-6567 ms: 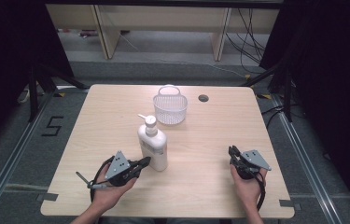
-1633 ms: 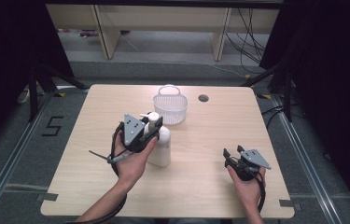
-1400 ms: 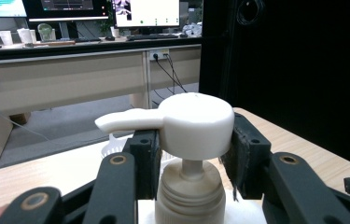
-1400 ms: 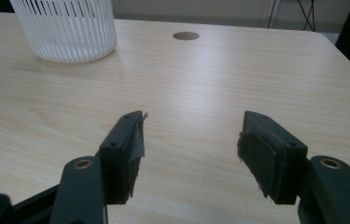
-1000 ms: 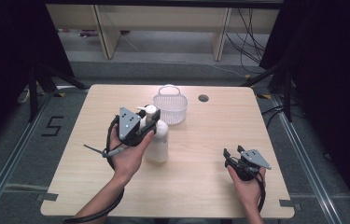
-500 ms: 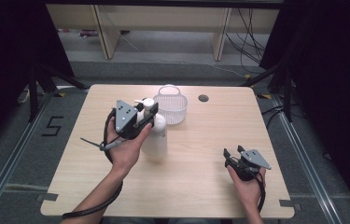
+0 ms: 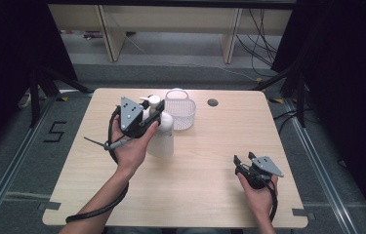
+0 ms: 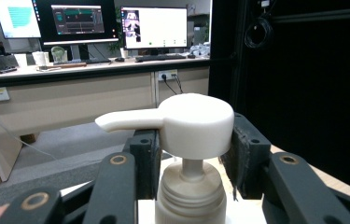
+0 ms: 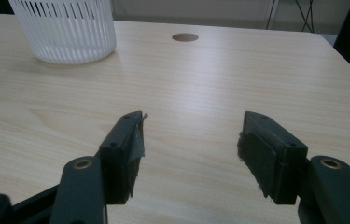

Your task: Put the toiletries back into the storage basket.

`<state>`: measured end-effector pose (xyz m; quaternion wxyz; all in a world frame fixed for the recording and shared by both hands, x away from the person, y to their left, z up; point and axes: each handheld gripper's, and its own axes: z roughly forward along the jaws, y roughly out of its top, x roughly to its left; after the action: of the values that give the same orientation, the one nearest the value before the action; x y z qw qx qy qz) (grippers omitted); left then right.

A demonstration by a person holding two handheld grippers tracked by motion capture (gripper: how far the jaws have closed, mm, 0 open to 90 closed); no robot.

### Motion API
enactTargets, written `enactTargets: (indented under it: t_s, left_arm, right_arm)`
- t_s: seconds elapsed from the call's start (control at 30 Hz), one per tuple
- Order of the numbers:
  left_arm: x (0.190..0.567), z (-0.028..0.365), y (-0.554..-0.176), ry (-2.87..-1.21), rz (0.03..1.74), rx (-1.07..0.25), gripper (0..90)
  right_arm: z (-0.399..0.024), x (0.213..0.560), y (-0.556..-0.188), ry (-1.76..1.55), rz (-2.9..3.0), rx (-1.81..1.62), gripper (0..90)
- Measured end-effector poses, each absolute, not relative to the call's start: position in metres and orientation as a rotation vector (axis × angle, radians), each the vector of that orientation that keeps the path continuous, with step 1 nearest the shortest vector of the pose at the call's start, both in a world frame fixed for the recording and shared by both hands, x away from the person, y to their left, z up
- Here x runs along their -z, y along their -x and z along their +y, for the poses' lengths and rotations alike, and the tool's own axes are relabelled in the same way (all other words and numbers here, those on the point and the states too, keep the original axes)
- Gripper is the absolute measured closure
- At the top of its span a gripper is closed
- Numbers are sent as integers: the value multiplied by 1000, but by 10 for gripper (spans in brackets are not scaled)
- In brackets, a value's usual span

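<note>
A white pump bottle (image 7: 161, 140) is held by its top, next to the white slatted basket (image 7: 179, 109), and seems lifted off the table. My left gripper (image 7: 154, 117) is shut on it. In the left gripper view the black pads (image 8: 246, 154) press both sides of the pump head (image 8: 196, 122), whose spout points left. My right gripper (image 7: 243, 163) rests low near the table's front right, open and holding nothing. In the right gripper view, bare wood lies between the spread jaws of the right gripper (image 9: 189, 149).
The wooden table (image 7: 205, 170) has a round cable hole (image 7: 213, 103) at the back, right of the basket. That basket (image 9: 65, 28) and hole (image 9: 185, 37) lie far ahead of the right gripper. Dark floor and shelf legs lie beyond the table.
My left gripper has carried the bottle up and toward the far side, closer to the basket. The right hand has stayed where it was.
</note>
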<state>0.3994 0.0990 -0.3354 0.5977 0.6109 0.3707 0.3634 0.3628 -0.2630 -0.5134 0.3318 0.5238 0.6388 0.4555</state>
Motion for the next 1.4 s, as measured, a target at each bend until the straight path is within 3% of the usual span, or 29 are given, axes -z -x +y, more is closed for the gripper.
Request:
enactTargets:
  t_s: [1.4]
  left_arm:
    - [318, 94, -430, -1395, 856, -848, 592]
  right_arm:
    - [-262, 513, -362, -1375, 1676, -1192, 404]
